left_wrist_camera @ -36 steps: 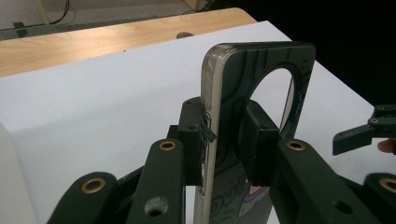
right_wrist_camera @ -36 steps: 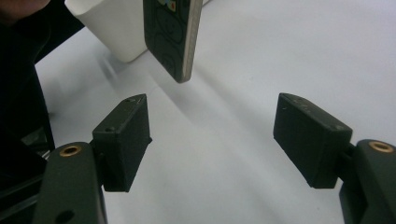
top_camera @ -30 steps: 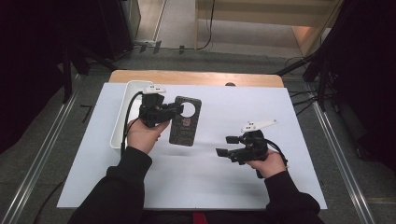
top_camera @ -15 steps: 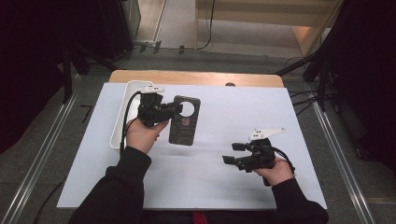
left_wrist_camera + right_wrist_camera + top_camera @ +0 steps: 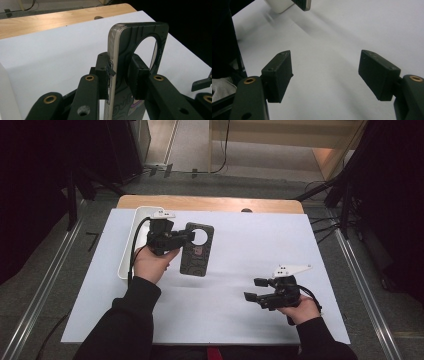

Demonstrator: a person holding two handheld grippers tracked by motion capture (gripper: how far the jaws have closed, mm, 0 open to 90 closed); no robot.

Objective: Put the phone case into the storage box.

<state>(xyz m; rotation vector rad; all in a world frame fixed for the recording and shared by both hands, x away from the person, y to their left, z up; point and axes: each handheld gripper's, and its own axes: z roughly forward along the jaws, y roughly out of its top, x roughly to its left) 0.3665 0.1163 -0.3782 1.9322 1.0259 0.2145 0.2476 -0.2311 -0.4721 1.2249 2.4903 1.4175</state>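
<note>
— Where is the phone case [image 5: 196, 249] now?

— My left tool [image 5: 186, 237] clamps it near the top end, beside the round cutout, above the white worktop [image 5: 260, 235].

— And your right tool [image 5: 254, 289]?

— Its jaws stand apart, grasping nothing. The case's long axis runs toward me; its free lower end lies up and left of that tool, well apart.

A dark grey phone case [image 5: 197, 249] with a black swirling line pattern and a small pink mark is seen. Black grippers, a white tray [image 5: 131, 240], a white sheet [image 5: 260, 245] and a light wooden tabletop [image 5: 210, 203] are shown.
</note>
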